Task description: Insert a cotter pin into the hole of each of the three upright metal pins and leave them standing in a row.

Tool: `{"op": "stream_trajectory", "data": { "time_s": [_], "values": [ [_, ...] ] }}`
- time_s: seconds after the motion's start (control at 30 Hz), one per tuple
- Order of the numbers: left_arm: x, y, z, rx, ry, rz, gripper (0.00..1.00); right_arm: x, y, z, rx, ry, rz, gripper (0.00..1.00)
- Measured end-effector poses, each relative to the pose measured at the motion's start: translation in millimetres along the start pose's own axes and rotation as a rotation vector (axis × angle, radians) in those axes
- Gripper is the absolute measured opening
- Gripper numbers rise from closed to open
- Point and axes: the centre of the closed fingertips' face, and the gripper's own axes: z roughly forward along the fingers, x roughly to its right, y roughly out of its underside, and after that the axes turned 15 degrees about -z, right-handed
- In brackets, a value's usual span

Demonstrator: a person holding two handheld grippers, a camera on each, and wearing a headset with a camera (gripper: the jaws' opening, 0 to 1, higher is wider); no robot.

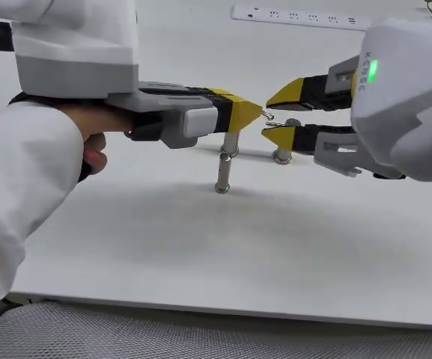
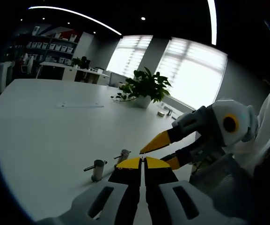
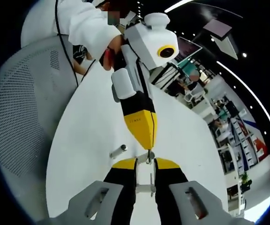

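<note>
Holds the left tool (image 1: 259, 114) level above the white worktop (image 1: 201, 247), reaching in from the left of the head view, yellow jaws pressed together. Pinches a thin cotter pin (image 1: 269, 117) at the very tip. Holds the right tool (image 1: 266, 118) opposite, reaching in from the right, jaws parted one above the other. Sets its tips just beside the left tool's tip, above and below the cotter pin, gripping nothing.

Finds three metal pins upright on the worktop in the head view. Places the front metal pin (image 1: 222, 173) standing free, nearest the person. Places the second metal pin (image 1: 230, 143) just behind it, top hidden by the left tool. Places the third metal pin (image 1: 281, 155) off to the right, partly hidden behind the right tool's lower jaw, head rising between the two parted jaws.

Shows, in the right gripper view, the cotter pin running from the left tool's closed tip down between the open jaws to the third metal pin's head. Cannot tell whether it sits in the hole.

Shows, in the left gripper view, two of the metal pins near each other, each with a thin cross-piece (image 2: 89, 168) sticking out by the top.

Includes a white sleeve (image 1: 21, 179) at left, a power strip (image 1: 298, 15) at the far edge and a potted plant (image 2: 144, 86) beyond.
</note>
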Motion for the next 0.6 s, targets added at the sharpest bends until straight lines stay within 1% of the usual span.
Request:
{"op": "stream_trajectory", "data": {
  "time_s": [0.07, 0.13, 0.17, 0.2, 0.23, 0.27, 0.3, 0.37, 0.4, 0.43, 0.47, 0.5, 0.53, 0.6],
  "values": [
    [-0.3, 1.5, -1.4, -0.007, -0.002, 0.000, 0.00, -2.4, 2.4, -0.5, 0.002, -0.011, 0.046, 0.08],
    [0.5, 4.6, -3.4, -0.019, 0.001, 0.008, 0.00, -5.9, 5.9, 0.7, 0.008, -0.037, 0.096, 0.11],
    [1.0, 6.7, -4.4, -0.027, -0.001, 0.021, 0.00, -5.5, 5.8, 0.2, 0.021, -0.040, 0.128, 0.11],
    [0.4, 7.4, -4.9, -0.033, -0.001, 0.030, 0.00, -6.8, 5.4, 0.1, 0.032, -0.053, 0.150, 0.11],
    [1.1, 8.8, -5.9, -0.038, 0.002, 0.050, 0.00, -6.5, 7.7, -0.4, 0.034, -0.058, 0.190, 0.11],
    [0.6, 9.3, -6.5, -0.042, 0.005, 0.059, 0.00, -4.8, 7.6, -0.2, 0.049, -0.057, 0.219, 0.11],
    [0.8, 10.1, -6.9, -0.046, 0.007, 0.065, 0.00, -5.6, 6.2, -0.6, 0.064, -0.067, 0.245, 0.10],
    [2.3, 12.2, -8.5, -0.054, 0.012, 0.087, 0.00, -5.3, 3.6, -1.4, 0.109, -0.091, 0.343, 0.11],
    [2.7, 12.6, -9.1, -0.055, 0.015, 0.095, 0.00, -6.0, 2.7, -1.4, 0.126, -0.107, 0.375, 0.11],
    [4.0, 13.5, -10.1, -0.059, 0.021, 0.109, 0.00, -8.6, 0.8, -2.6, 0.144, -0.138, 0.419, 0.11],
    [5.2, 13.4, -10.7, -0.058, 0.026, 0.120, 0.00, -7.5, -0.5, -2.8, 0.160, -0.138, 0.438, 0.10],
    [6.3, 13.4, -11.3, -0.058, 0.030, 0.129, 0.00, -8.8, -1.0, -2.5, 0.175, -0.153, 0.455, 0.10],
    [7.0, 12.8, -12.1, -0.058, 0.036, 0.139, 0.00, -11.7, -0.7, -1.3, 0.192, -0.181, 0.487, 0.09],
    [6.8, 11.3, -14.1, -0.054, 0.048, 0.168, 0.00, -12.9, -6.1, -2.7, 0.221, -0.183, 0.502, 0.08]
  ]
}}
